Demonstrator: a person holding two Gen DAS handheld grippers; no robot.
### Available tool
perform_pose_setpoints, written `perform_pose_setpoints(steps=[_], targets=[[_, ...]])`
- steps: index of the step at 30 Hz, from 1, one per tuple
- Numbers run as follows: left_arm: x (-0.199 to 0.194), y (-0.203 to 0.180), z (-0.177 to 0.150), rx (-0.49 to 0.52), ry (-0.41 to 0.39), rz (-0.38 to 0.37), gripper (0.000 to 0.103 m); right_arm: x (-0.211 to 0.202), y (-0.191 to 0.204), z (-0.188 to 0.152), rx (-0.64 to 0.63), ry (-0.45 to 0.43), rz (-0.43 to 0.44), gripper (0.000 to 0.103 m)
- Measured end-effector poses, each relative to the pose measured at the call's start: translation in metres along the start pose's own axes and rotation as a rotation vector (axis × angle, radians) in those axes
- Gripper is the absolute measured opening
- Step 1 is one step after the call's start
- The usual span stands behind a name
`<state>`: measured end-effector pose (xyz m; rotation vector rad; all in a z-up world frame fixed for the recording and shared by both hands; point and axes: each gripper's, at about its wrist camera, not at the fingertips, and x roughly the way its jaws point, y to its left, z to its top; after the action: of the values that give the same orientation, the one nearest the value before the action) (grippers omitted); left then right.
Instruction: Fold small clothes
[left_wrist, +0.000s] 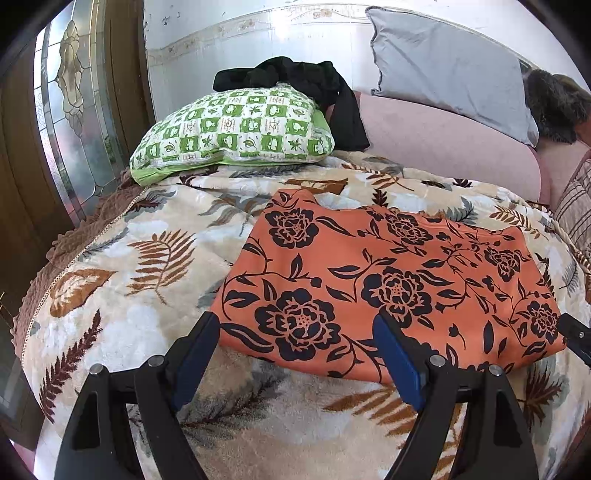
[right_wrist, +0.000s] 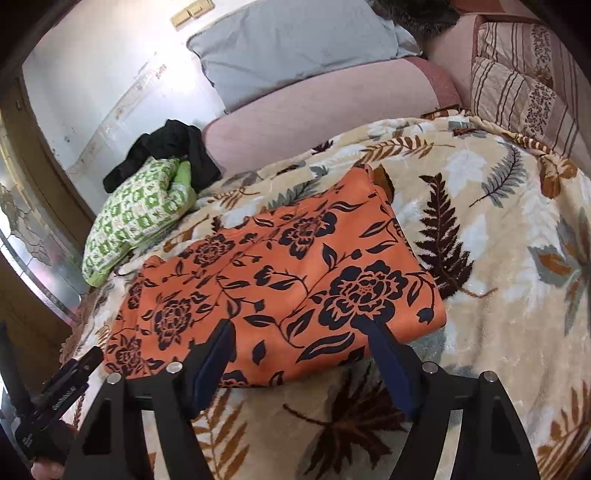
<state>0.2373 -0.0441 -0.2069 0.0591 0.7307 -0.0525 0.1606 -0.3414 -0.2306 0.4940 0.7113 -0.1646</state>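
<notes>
Left wrist view looks across a plush, fuzzy blanket (left_wrist: 140, 236) printed with brown ferns and pale leaves, spread over a bed. On it lies the orange garment (left_wrist: 388, 280), a smooth, thin cloth with black roses and vines, folded into a flat, roughly rectangular slab with soft rounded edges. The left gripper (left_wrist: 299, 325) hangs at the garment's near edge, its black arms ending in blue pads spread wide apart with nothing between them. From the right wrist view, the right gripper (right_wrist: 299, 328) sits at the same near edge further along, fingers likewise parted and empty; whether its tips touch the cloth is hard to judge through the fisheye curve.

Behind the garment, a puffy quilted pillow (left_wrist: 236, 129) checked in green and white rests at the head of the bed, with a limp black cloth (left_wrist: 314, 85) draped over its top. A matte pink bolster (left_wrist: 443, 147) runs along the wall, and a smooth grey cushion (left_wrist: 443, 66) leans above it. Striped beige pillows (right_wrist: 524, 85) stack to the right.
</notes>
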Motion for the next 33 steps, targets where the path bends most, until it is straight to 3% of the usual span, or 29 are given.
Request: perform_pose_setpoints(steps=[5, 7, 8, 9, 10, 33], targets=[[0.005, -0.006, 0.000, 0.006, 0.011, -0.007, 0.085, 0.016, -0.003, 0.004, 0.014, 0.019, -0.015, 0.077], [0.006, -0.008, -0.001, 0.011, 0.016, -0.010, 0.085, 0.021, -0.004, 0.004, 0.022, 0.027, -0.008, 0.071], [0.007, -0.009, -0.001, 0.013, 0.018, -0.009, 0.085, 0.025, -0.005, 0.005, 0.024, 0.035, -0.006, 0.059], [0.008, -0.011, -0.001, 0.016, 0.022, -0.009, 0.085, 0.029, -0.006, 0.005, 0.021, 0.049, -0.007, 0.039], [0.009, -0.012, -0.001, 0.016, 0.024, -0.010, 0.085, 0.034, -0.007, 0.005, 0.013, 0.067, -0.010, 0.033], [0.037, -0.046, -0.006, 0.038, 0.107, -0.016, 0.085, 0.056, -0.022, 0.012, 0.041, 0.135, -0.042, 0.034]])
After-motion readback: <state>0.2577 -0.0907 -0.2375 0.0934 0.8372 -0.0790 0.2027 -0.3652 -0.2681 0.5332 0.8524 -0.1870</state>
